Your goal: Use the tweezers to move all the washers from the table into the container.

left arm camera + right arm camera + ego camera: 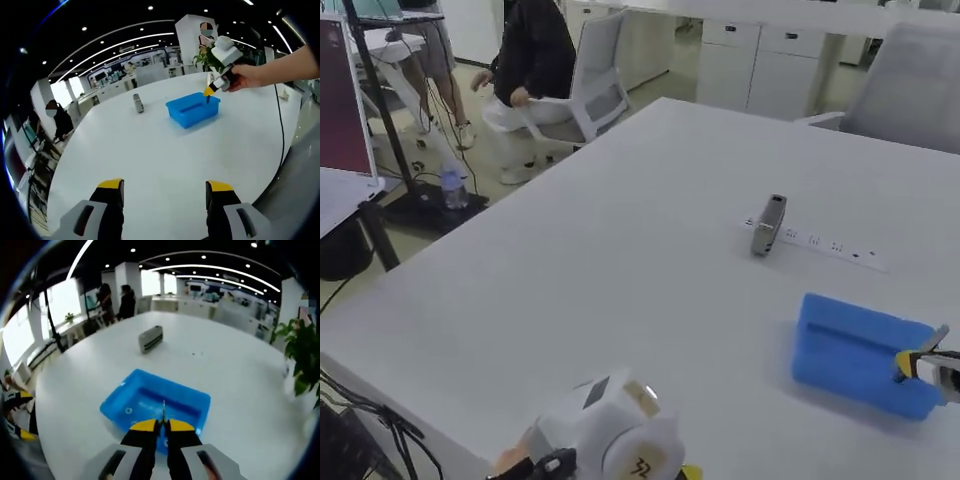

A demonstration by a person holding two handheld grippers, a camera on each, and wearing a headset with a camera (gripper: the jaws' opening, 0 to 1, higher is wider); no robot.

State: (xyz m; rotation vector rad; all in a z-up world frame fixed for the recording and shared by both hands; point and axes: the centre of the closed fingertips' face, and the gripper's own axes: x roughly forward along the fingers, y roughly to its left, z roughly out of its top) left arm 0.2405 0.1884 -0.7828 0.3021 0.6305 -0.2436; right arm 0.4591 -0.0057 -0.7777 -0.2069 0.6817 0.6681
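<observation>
White desk [150, 150] in an open-plan office, tweezers [163, 410] poised over the blue container [172, 385]
The right gripper [162, 424] is clamped shut on the tweezers, tips pointing down inside the container, where a small ring, likely a washer [128, 410], lies on the floor; whether the tips carry one is too small to tell. The left gripper [165, 200] hangs wide open and empty over the desk. A clean drop wants the tips low and well inside the walls
</observation>
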